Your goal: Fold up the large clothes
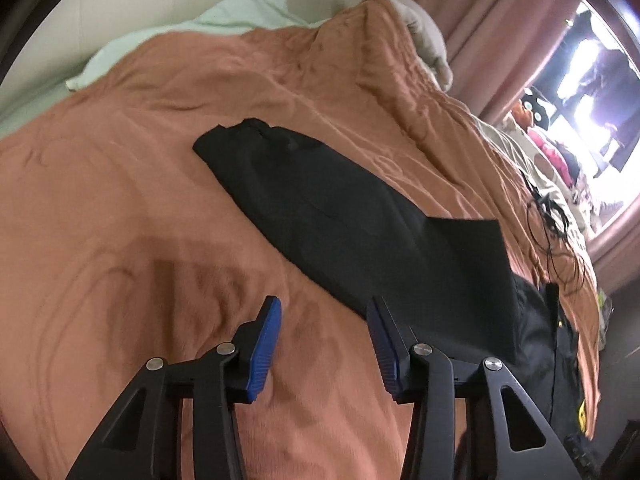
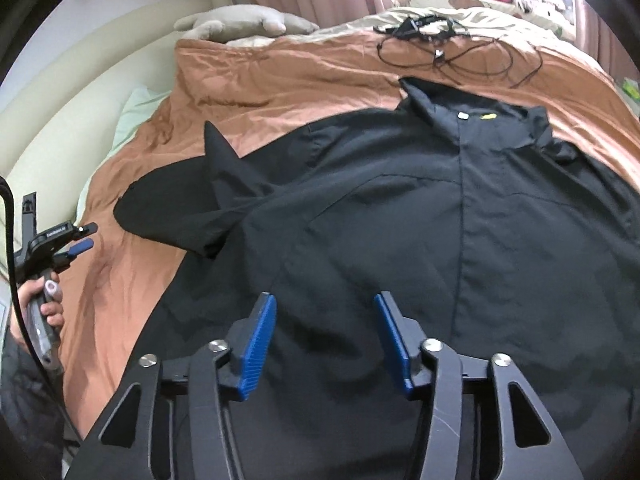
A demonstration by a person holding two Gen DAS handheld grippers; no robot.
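Black jacket (image 2: 420, 208) lies front-up across the centre and right of the right wrist view, on a rust-orange quilt (image 2: 280, 76). Collar toward the top of frame, placket running down the middle. One sleeve (image 1: 320, 200) stretches out flat to the left; in the left wrist view it crosses the frame diagonally, cuff upper centre. Fabric smooth, matte, lightly creased.

Right gripper (image 2: 325, 320): jaws spread wide, holding nothing, above the jacket's lower front. Left gripper (image 1: 324, 328): jaws likewise apart, empty, just off the sleeve's lower edge; its right finger overlaps the cloth in view, contact unclear.

Bare quilt fills the left half of the left wrist view. Quilt stitched, wavy ridges. Thin black cable (image 2: 460, 52) loops beyond the collar. Grey plush (image 2: 240, 22) at upper left. Pale green pillow (image 1: 180, 36) past the quilt's far edge.
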